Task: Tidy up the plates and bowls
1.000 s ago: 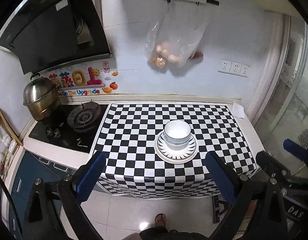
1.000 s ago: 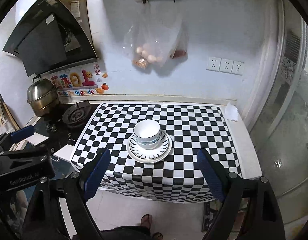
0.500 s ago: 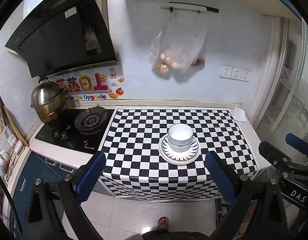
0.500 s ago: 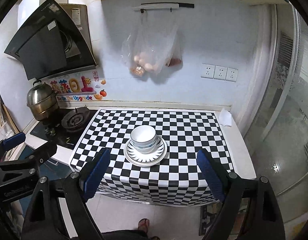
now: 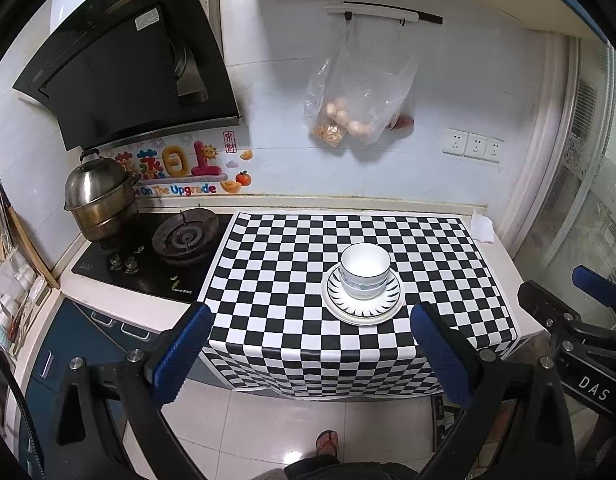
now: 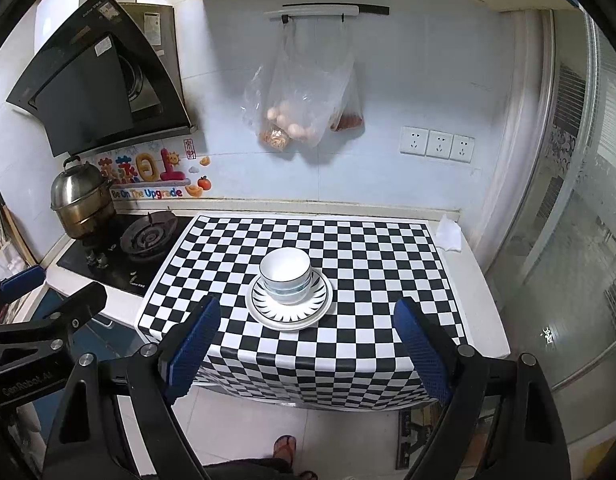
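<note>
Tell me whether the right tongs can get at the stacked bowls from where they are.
Probably yes. The right tongs are open and empty, the bowls sit on the plate straight ahead, and nothing stands between them on the checkered cloth.

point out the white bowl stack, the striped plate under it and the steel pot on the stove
white bowl stack (image 6: 285, 266), right wrist view, inside of the top bowl
black-and-white striped plate (image 6: 320, 300), right wrist view, bare rim right of the bowls
steel steamer pot (image 5: 93, 188), left wrist view, domed lid

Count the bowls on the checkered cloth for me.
2 at least: white ceramic bowls nested in one stack, standing on the round white striped-rim plate mid-cloth. The lower one shows only as a rim; another could be hidden inside the stack.
</note>
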